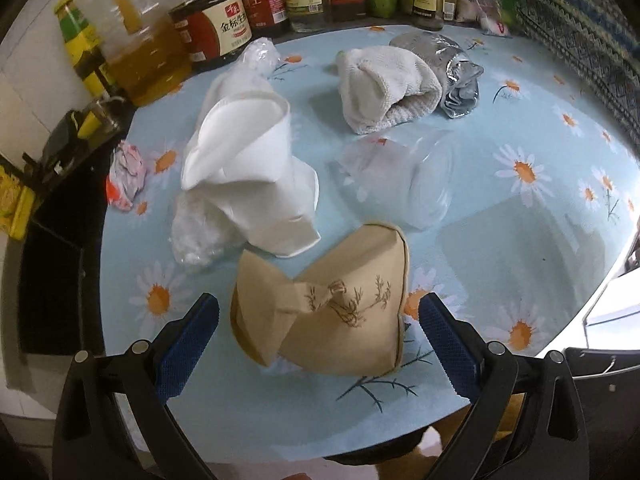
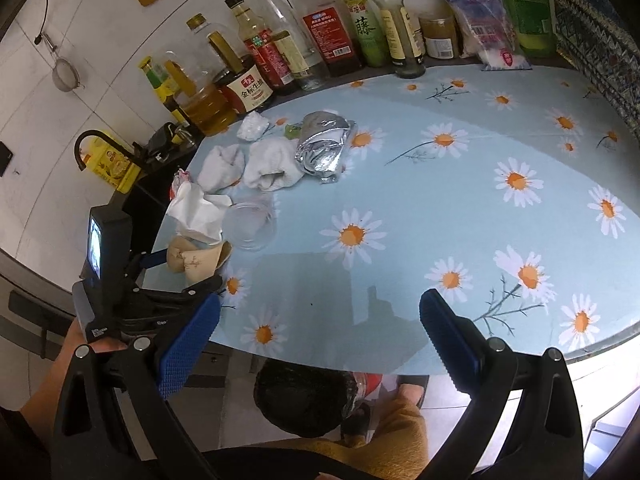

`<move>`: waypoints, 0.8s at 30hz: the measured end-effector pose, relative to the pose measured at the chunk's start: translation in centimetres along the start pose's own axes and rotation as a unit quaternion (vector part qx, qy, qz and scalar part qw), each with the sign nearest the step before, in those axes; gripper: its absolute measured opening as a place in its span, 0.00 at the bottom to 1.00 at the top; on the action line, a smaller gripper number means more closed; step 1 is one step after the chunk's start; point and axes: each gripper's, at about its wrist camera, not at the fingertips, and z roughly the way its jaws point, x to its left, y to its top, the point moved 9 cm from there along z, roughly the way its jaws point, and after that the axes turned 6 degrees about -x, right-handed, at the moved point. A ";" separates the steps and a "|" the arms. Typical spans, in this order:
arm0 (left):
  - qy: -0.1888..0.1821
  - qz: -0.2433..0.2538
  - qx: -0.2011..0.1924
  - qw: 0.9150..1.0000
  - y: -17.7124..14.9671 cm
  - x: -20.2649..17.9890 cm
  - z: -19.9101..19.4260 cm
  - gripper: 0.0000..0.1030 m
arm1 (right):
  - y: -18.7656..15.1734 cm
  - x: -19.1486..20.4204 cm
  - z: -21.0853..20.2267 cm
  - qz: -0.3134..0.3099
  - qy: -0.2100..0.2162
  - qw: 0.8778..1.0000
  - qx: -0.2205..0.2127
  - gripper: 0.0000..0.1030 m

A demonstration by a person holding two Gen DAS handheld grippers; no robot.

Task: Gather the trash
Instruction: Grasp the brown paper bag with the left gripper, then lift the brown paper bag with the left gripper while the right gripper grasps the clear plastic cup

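Crushed tan paper cup (image 1: 320, 312) between wide-spread fingers of the left gripper (image 1: 319, 334), close to the near edge of the daisy-print light-blue tabletop (image 1: 520, 240).

Lying on its side, creased and folded in, brown twig drawing on its wall, no contact visible with either blue pad. Just beyond the tan cup: a crumpled white paper cup (image 1: 256, 176) over a clear plastic wrapper, and a clear plastic cup (image 1: 404, 176) on its side to the right. Further beyond: a white cloth bundle (image 1: 384, 88) touching a crumpled silver foil pouch (image 1: 460, 80). Left of the tan cup, at the tabletop's left edge, a small pink-and-white paper wad (image 1: 126, 176). Row of sauce and oil bottles (image 2: 280, 52) along the far edge. Wide bare stretch right of the tan cup. Right gripper (image 2: 319, 334) spread wide and empty over the near edge.
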 end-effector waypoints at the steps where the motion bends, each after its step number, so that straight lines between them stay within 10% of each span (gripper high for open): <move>1: 0.001 -0.001 0.000 1.000 0.1 0.0 0.1 0.92 | 0.1 0.0 0.2 -0.001 0.002 1.000 0.001 0.96; 7: 0.003 -0.021 0.005 1.000 0.1 0.7 0.4 0.75 | 0.7 0.6 1.4 -0.014 0.017 1.000 0.015 0.96; 24: -0.011 -0.123 -0.003 0.992 -2.1 2.4 -3.3 0.74 | 2.2 6.2 9.1 -0.142 0.039 0.988 0.053 0.96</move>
